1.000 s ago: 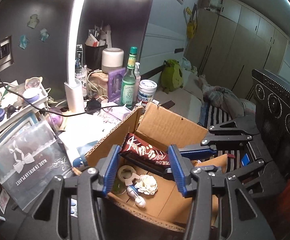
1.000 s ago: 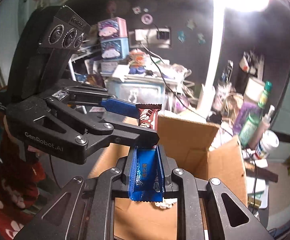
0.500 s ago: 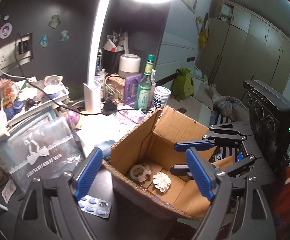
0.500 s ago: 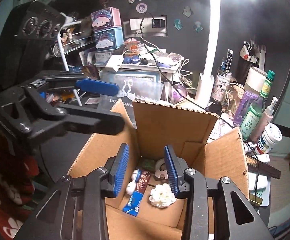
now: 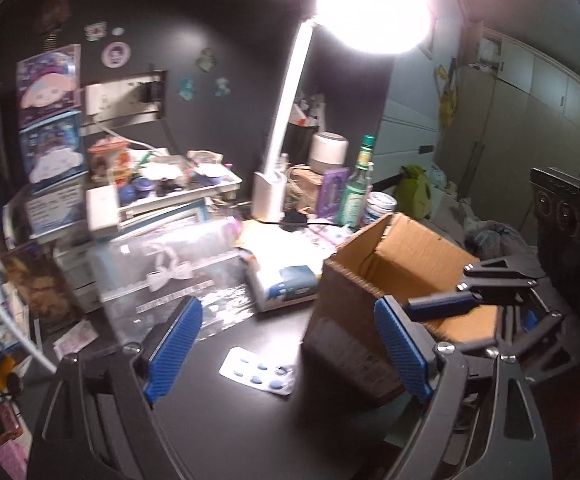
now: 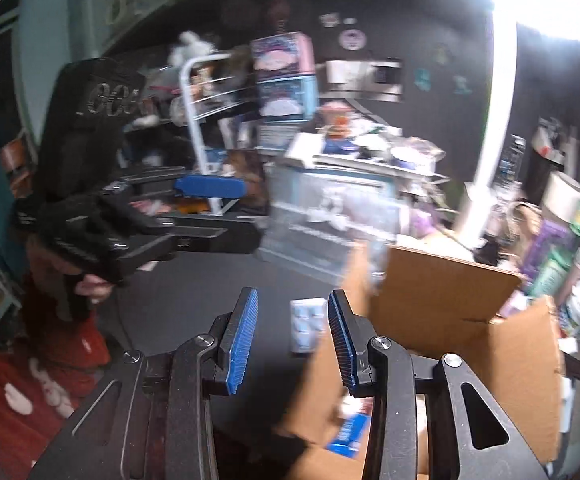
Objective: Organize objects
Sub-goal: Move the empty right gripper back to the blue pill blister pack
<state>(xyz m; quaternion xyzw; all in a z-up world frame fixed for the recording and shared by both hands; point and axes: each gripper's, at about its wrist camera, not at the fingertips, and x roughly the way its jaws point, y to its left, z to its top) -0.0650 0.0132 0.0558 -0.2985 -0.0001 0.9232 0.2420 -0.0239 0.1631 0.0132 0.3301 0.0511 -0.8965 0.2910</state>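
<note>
Swung left off the cardboard box (image 5: 370, 280) in the last half second, after letting both snack bars drop inside it. Seen through the left wrist camera: left gripper (image 5: 287, 308) spread wide and carrying nothing, hung above the dark desk (image 5: 209, 420) with the blister pack (image 5: 259, 370) of blue pills lying flat between its fingers at 6 o'clock from the tips. Stood the box just to 3 o'clock of that pack, its near wall partly behind the right-hand finger; interior hidden from this angle. Showed the right gripper (image 5: 450, 312) at 3 o'clock, reaching over the box's far side, with no load seen on its blue pad. Left a tissue pack (image 5: 285, 286) and a clear bow-printed bag (image 5: 169, 276) at 12 and 10 o'clock, untouched. Seen through the right wrist camera, heavily blurred: right gripper (image 6: 293, 300) parted and empty too, aimed past the box's left edge, with the blister pack (image 6: 308, 326) lying on the desk just beyond its tips. Caught a blue wrapper (image 6: 348, 436) in the box bottom at 5 o'clock, so judged the snacks safely stowed. Held the left gripper (image 6: 229, 212) at 9 o'clock, fingers apart, well clear of the pack. Judged the pill pack the likely next pick, being thin, flat and awkward to pinch off a hard surface.
</note>
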